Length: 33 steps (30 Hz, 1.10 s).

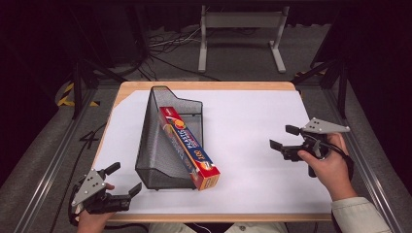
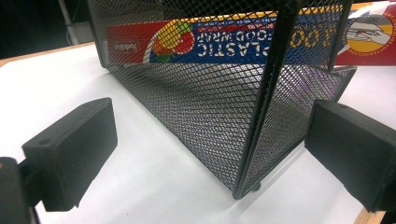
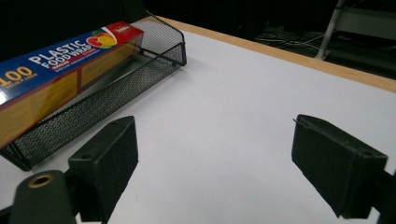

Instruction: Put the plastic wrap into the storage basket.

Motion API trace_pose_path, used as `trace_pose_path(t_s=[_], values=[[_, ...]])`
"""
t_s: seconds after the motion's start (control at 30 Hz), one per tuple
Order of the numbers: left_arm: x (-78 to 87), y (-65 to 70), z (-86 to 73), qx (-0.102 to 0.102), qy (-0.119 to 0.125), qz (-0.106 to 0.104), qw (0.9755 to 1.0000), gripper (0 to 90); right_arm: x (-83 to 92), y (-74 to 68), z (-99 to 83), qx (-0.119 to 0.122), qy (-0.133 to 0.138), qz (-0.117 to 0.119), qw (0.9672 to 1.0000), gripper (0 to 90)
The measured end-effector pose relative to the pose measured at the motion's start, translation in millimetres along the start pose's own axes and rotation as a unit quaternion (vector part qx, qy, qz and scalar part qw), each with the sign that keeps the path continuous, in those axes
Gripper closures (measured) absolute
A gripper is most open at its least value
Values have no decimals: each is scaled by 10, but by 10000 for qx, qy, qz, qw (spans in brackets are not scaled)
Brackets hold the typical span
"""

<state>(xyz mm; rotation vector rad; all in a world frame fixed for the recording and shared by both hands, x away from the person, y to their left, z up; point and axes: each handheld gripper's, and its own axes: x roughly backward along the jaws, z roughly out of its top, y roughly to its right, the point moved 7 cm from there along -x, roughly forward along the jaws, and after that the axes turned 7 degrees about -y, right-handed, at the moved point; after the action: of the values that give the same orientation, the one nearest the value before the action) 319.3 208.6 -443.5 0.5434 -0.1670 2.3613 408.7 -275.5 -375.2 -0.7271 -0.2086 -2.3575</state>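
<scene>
Red-blue carton (image 1: 190, 148) lettered "100 PLASTIC FOOD WRAP", in mesh basket (image 1: 155, 145)

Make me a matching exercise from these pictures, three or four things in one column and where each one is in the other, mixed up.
Things:
1. plastic wrap box
2. mesh basket
3. left gripper
4. right gripper

Places or states:
A. near corner of the table, jaws open toward the basket
B. lying on the white sheet, black
C. leaning in the basket, one end sticking out
D. open, over bare sheet beside the table's far side edge

Pairs: 1-C, 2-B, 3-A, 4-D
</scene>
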Motion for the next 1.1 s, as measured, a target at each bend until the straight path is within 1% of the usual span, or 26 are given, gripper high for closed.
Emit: trace_pose_path(t_s=[0.2,0.3,0.33,0.37,0.43,0.47,0.53,0.6,0.73,0.77,0.83,0.93,1.0,1.1], values=[[-4,2,2,-2,2,-1,10000,32,-7,10,-211,-7,16,45,10000,145],[-6,1,2,-2,1,-1,10000,32,-37,-2,-318,53,-17,59,10000,143],[-9,1,0,-3,-6,2,10000,32,-55,-10,-358,61,-19,85,9999,142],[-9,1,0,-3,-6,2,10000,31,-55,-10,-358,61,-19,85,9999,142],[-10,1,-5,-8,-49,23,10000,32,-86,-28,-421,70,-9,159,9998,142],[-12,-5,-5,-65,-59,30,10000,32,-104,-25,-453,129,-24,139,9998,142],[-15,-1,-9,-48,-71,38,10000,32,-137,-23,-526,159,-34,95,9998,142],[-15,-4,-9,-62,-69,40,9999,32,-143,-28,-558,116,2,140,9998,142],[-18,-4,-10,-62,-65,36,10000,32,-159,-28,-625,58,46,150,9999,142],[-20,-1,-11,-60,-66,33,10000,31,-180,-20,-689,35,27,137,9999,142],[-22,2,-11,-62,-80,33,9999,31,-188,-19,-709,16,17,138,9999,142],[-27,5,-12,-70,-89,22,9999,31,-220,-27,-798,-31,-22,157,9999,142],[-27,5,-13,-74,-88,19,9999,31,-250,-41,-860,-43,-101,173,9998,142],[-31,2,-13,-80,-88,6,9999,31,-284,-59,-914,-55,-139,171,9997,142]])
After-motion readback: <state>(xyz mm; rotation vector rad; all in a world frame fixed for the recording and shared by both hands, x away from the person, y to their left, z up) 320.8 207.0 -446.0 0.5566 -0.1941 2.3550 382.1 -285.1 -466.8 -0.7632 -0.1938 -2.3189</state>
